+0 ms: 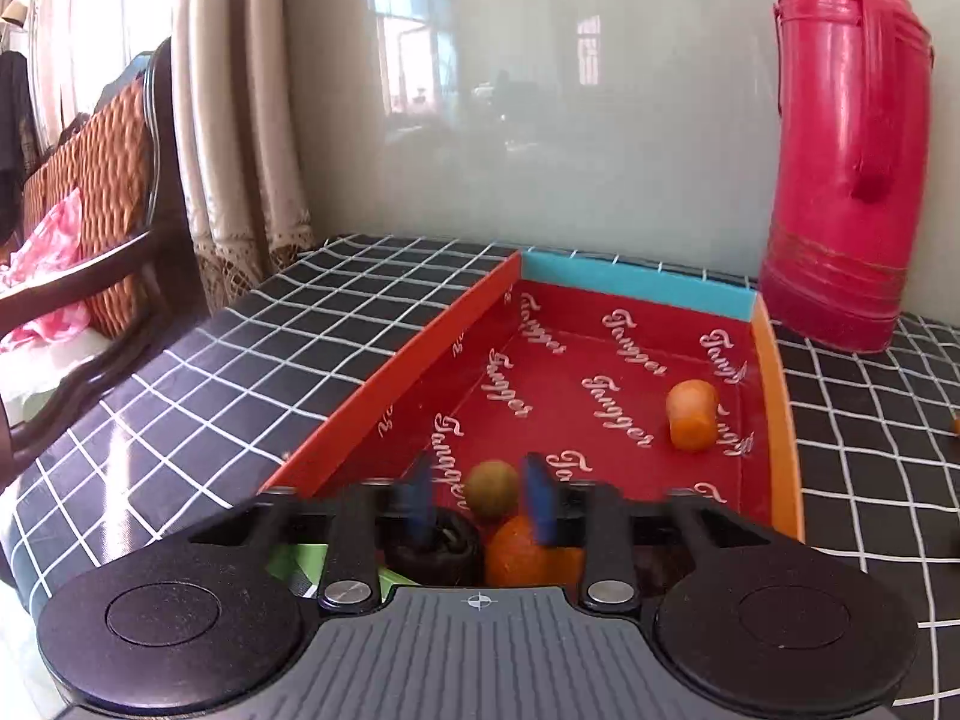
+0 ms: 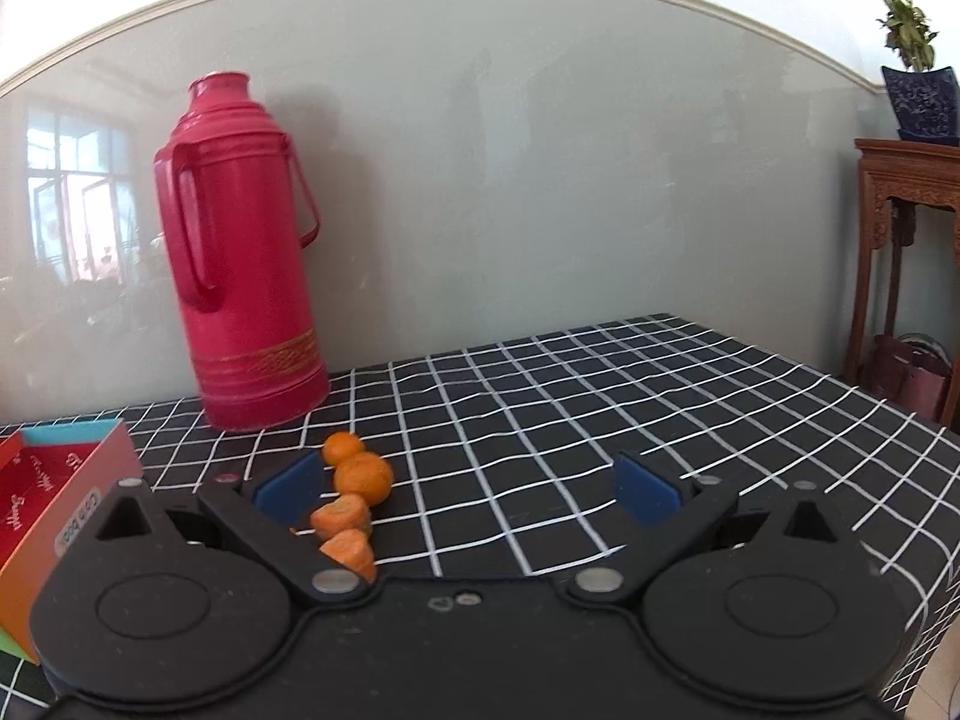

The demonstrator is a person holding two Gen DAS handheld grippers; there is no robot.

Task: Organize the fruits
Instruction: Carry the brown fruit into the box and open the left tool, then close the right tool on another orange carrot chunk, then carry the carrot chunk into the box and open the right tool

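Your left gripper (image 1: 483,501) hangs over the near end of the box (image 1: 780,420), its blue pads (image 1: 543,498) drawn fairly close but pinching nothing; they blur, so you cannot tell exactly how narrow the gap is. Between them you see a greenish fruit (image 1: 492,487) on the box floor, and just below it an orange (image 1: 528,552) beside a dark round thing (image 1: 438,546) (too hidden to name).

Your right gripper (image 2: 468,489) is spread wide above the table (image 2: 600,408), holding nothing. Its left pad (image 2: 291,489) sits just beside a row of four fruits: two round oranges (image 2: 363,479) farther off, two cut orange pieces (image 2: 342,517) nearer.

The box lies at the table's left side. Near its right wall lies one more orange piece (image 1: 693,414), well apart from the near ones.

A red thermos (image 2: 246,258) stands upright at the table's back edge, just right of the box's far corner. A chair (image 1: 114,210) stands off the left edge.
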